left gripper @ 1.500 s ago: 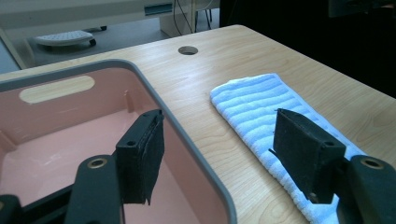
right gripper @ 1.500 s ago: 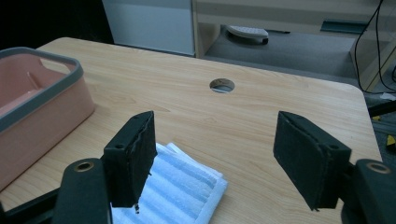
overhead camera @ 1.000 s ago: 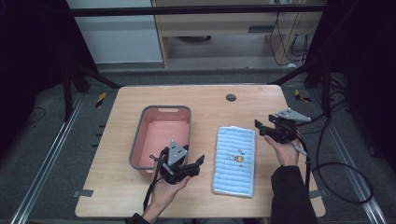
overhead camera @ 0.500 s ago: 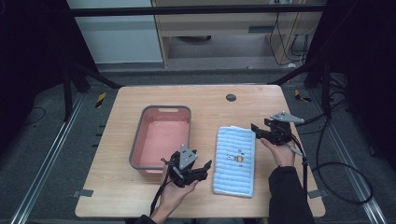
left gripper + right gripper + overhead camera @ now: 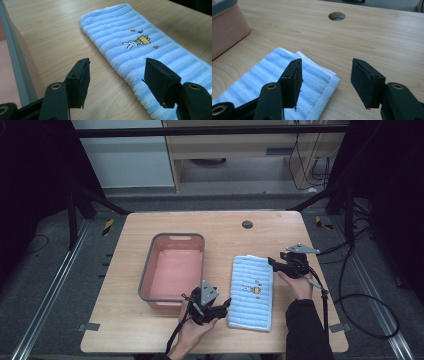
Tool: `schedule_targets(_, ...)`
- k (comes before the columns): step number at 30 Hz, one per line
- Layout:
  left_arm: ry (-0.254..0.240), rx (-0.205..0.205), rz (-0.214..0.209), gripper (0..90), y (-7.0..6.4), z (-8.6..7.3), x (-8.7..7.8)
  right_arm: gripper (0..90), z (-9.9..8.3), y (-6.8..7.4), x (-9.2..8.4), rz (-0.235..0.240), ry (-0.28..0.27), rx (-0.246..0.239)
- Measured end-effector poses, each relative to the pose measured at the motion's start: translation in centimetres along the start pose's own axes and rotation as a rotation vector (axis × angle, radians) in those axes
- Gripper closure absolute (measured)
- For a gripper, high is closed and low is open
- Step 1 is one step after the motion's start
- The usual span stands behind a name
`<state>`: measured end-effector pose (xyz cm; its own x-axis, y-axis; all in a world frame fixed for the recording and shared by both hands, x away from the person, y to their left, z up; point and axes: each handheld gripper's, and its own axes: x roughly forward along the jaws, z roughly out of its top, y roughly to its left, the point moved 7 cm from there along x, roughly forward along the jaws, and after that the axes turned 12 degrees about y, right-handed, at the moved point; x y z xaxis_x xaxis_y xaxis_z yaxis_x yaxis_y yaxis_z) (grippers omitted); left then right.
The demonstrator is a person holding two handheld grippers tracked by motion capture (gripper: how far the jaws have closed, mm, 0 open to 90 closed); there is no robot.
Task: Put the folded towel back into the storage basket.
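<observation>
The folded blue striped towel lies flat on the table, just right of the pink bin. It carries a small printed picture of a white rabbit and a yellow figure, with no readable writing. The left hand-held gripper sits at the towel's near left corner, the right hand-held gripper at its far right corner. Both have just been closing their jaws, which stand apart and grip nothing
</observation>
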<state>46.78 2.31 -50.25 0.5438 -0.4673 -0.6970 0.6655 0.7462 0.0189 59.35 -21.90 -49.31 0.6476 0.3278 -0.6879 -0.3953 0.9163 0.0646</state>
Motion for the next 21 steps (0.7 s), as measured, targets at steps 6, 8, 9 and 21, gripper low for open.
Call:
schedule_targets(6,0.003,0.004,-0.017,39.6,-0.7,-0.1,0.5,43.0,-0.5,-0.2,0.5,-0.007,0.018,0.003)
schedule_targets(8,0.002,0.005,-0.021,40.4,-0.9,-0.1,0.6,42.9,-0.6,-0.2,0.4,-0.008,0.017,0.008)
schedule_targets(9,0.004,0.004,-0.022,40.4,-0.9,-0.1,0.7,42.9,-0.6,-0.2,0.4,-0.008,0.017,0.008)
schedule_targets(21,0.049,0.0,-0.028,44.6,-1.5,-0.8,1.6,44.1,-1.2,-0.1,2.0,-0.009,0.057,-0.009)
